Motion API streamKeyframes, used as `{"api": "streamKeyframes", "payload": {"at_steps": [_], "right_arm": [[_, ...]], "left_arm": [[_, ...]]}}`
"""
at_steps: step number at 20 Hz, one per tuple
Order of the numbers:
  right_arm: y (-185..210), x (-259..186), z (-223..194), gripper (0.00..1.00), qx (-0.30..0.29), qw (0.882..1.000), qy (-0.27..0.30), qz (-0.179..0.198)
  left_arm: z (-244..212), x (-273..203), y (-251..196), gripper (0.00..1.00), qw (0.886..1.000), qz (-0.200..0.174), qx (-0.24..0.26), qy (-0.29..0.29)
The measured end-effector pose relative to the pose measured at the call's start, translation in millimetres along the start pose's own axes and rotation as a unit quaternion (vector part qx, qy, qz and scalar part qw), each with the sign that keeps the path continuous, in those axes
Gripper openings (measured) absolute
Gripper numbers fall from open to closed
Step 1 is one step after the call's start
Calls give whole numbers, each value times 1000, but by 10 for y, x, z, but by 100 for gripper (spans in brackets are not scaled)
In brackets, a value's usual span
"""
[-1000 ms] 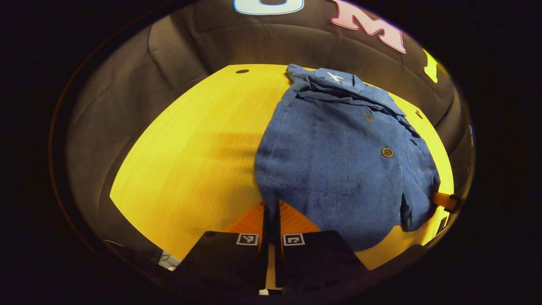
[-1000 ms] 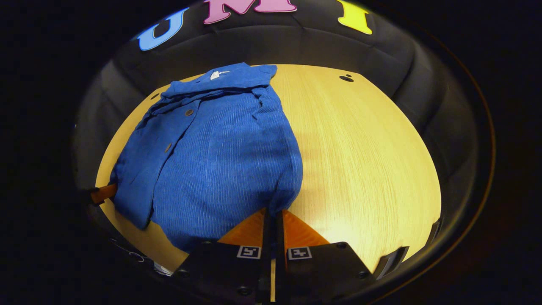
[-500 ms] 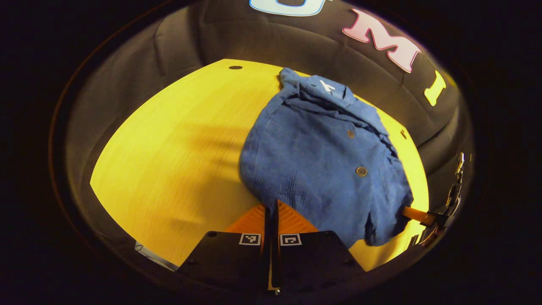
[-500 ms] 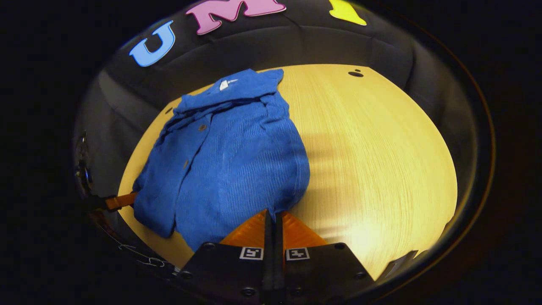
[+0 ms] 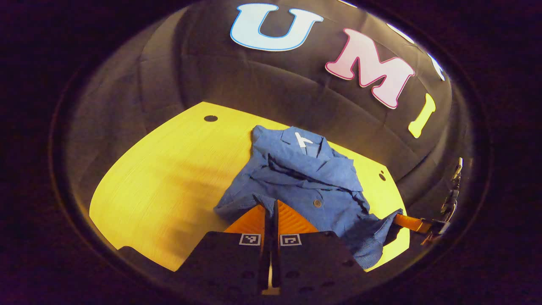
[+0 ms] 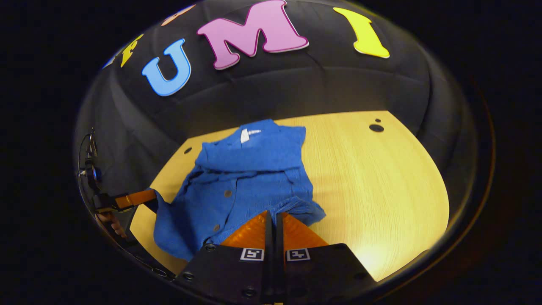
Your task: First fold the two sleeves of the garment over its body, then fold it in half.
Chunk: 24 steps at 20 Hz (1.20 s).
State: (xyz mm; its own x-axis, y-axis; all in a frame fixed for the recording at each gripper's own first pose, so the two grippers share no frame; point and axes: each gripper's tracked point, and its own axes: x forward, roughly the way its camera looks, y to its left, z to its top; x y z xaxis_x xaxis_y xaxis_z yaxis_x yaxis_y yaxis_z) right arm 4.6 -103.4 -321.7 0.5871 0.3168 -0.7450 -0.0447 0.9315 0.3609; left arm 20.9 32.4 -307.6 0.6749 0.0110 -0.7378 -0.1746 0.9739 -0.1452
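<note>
- the left gripper (image 5: pixel 271 212) has its two fingers pressed together on a bottom corner of the blue ribbed button-up garment (image 5: pixel 305 182), with the cloth caught between them and raised off the surface.
- the right gripper (image 6: pixel 273 220) is clamped the same way on the other bottom corner of the garment (image 6: pixel 245 182), its fingers closed with the hem between them.
- in the left gripper view, the right gripper (image 5: pixel 408 223) shows far off at the garment's lower right edge, touching the cloth.
- in the right gripper view, the left gripper (image 6: pixel 135 198) shows at the garment's left edge, held by a hand (image 6: pixel 111 223).
- the garment's lower part bunches up near both grippers, while its collar end, with a small white tag (image 6: pixel 244 135), lies flat near the far edge.
- the garment rests on a light wooden worktop (image 6: pixel 381 182); a small dark round hole (image 6: pixel 376 127) sits near the far corner.
</note>
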Motion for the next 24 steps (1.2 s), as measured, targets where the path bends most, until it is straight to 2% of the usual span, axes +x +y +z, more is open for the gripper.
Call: {"api": "streamKeyframes", "payload": {"at_steps": [1,6,8,9,12,14,18,21,23,24], "right_arm": [[21,73,200,5,3,1000,-23,3],[-26,404,923,4,23,995,-100,5],[-92,573,1211,5,29,991,-133,-3],[-124,669,1373,5,35,988,-151,-6],[-158,1024,1775,4,51,982,-184,-6],[-181,1296,2005,4,34,980,-194,-10],[-328,1825,2239,4,-26,975,-215,-49],[-492,2324,2118,4,-29,978,-193,-69],[-634,2606,1976,4,-43,980,-171,-94],[-668,2727,1913,5,-49,980,-165,-101]], "left_arm": [[155,49,-41,0,1000,-3,5,-17],[1126,464,-230,0,993,-24,12,-118],[1533,681,-259,0,985,-27,32,-167],[1766,783,-266,0,977,-25,34,-209],[2162,1172,-263,0,969,-20,43,-242],[2306,1496,-172,0,968,-16,39,-248],[2550,2183,-2,0,960,-15,42,-276],[2515,2632,47,0,957,2,95,-274],[2361,2858,48,0,958,8,141,-250],[2279,2945,-2,5,959,-1,156,-235]]}}
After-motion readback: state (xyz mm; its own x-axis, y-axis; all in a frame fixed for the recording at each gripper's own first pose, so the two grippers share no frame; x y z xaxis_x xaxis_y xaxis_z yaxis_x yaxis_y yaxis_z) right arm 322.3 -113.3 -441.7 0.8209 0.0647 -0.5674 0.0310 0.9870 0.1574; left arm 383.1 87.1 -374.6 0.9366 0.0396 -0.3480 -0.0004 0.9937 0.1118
